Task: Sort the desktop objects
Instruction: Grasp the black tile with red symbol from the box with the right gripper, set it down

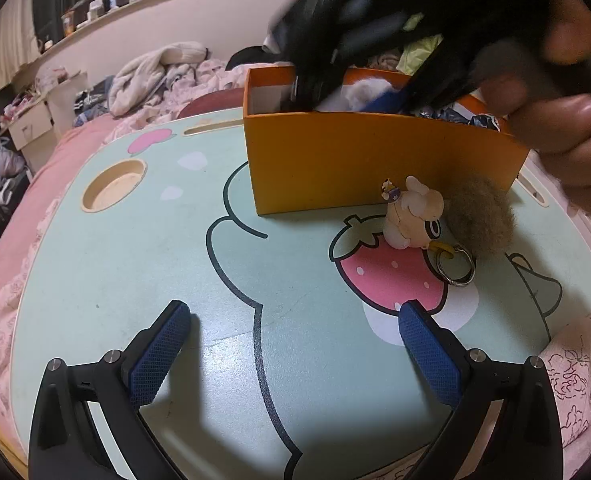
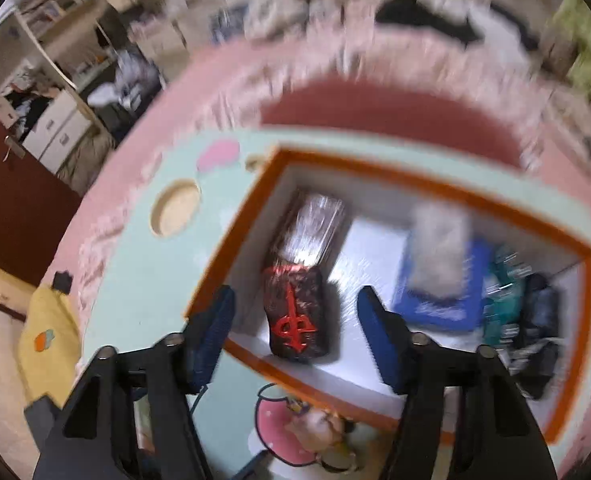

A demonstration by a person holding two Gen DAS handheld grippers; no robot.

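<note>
Left gripper hangs low over the mint-green lap table, its blue pads spread wide with only bare tabletop between them, nothing gripped. Just ahead of it, on the printed strawberry, lies the plush keychain: a cream figure with a tuft of brown fluff and a metal ring on a yellow loop, resting right against the front wall of the orange box. The box stands toward the far side of the table, open at the top. Over it, blurred in the left view, the right gripper is held by a hand at the right edge, pointing steeply down into the box. From its own camera the picture is smeared, but the jaws stand apart and no pad touches anything; they are loose and empty. Below them, inside the box at its left end, lies a dark pouch with a red cross-like emblem, with a dark, shiny wrapped object lying just beyond it. Further right in the box sit a blue item with something pale and fluffy on top, then a jumble of teal and dark things I cannot make out. A round cup recess is sunk into the table's left corner, and pink bedding lies around the table.
</note>
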